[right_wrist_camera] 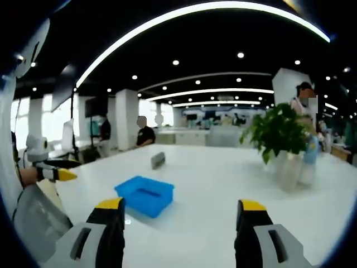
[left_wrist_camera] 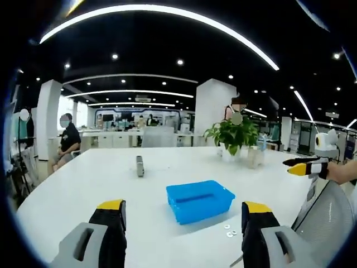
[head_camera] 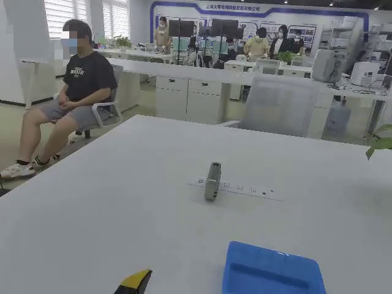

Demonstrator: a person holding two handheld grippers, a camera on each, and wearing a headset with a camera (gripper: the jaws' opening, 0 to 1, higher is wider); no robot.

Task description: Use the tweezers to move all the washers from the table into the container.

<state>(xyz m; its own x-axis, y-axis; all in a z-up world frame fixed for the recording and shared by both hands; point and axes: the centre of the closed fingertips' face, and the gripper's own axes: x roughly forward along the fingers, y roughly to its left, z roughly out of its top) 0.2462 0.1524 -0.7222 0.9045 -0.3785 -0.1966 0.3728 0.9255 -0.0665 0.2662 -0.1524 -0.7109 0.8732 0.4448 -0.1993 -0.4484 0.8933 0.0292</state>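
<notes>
Wide-open jaws of the left gripper (left_wrist_camera: pixel 184 206) hover above a white desk (left_wrist_camera: pixel 83 184). Ahead sits a blue container (left_wrist_camera: pixel 199 200), and small washers (left_wrist_camera: pixel 228 230) lie on the desk just beside its right corner. The right gripper (right_wrist_camera: pixel 180 205) is spread open too, holding nothing. Behind is a bright open office, with a seated person (head_camera: pixel 76 92) on the left and a potted plant (left_wrist_camera: pixel 231 134) on the right.

Washers (left_wrist_camera: pixel 228 230) on tbl (head_camera: pixel 122 202) just beside container (left_wrist_camera: pixel 195 211); small device (head_camera: pixel 212 180) behind it.
</notes>
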